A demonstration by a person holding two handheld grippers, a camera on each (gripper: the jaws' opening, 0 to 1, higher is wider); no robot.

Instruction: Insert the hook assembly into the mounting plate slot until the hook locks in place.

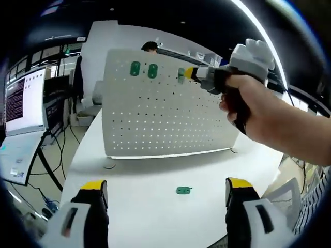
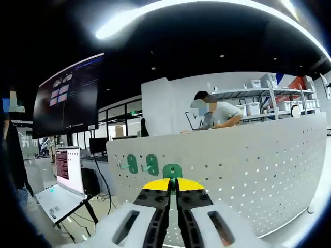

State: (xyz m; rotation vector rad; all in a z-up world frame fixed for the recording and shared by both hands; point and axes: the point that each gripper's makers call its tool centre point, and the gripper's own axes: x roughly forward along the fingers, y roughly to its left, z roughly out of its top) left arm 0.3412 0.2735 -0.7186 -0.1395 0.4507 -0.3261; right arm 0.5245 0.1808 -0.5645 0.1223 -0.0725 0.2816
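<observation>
A white perforated mounting plate (image 1: 160, 113) stands upright on the white table (image 1: 139, 175). Two green hooks (image 1: 144, 70) sit in its top row. In the left gripper view my right gripper (image 1: 190, 74) comes in from the right, held by a hand, and presses a third green hook (image 1: 181, 76) against the plate's top edge. The right gripper view shows that gripper (image 2: 173, 182) shut on this hook (image 2: 172, 169), right of the two mounted hooks (image 2: 142, 164) on the plate (image 2: 248, 165). My left gripper (image 1: 166, 184) hangs open over the table, just above a loose green hook (image 1: 183, 190).
A monitor (image 1: 23, 101) and cables stand off the table's left edge. Behind the plate a person (image 2: 217, 113) sits near shelves. A large dark screen (image 2: 70, 95) and a laptop (image 2: 64, 181) are at the left of the right gripper view.
</observation>
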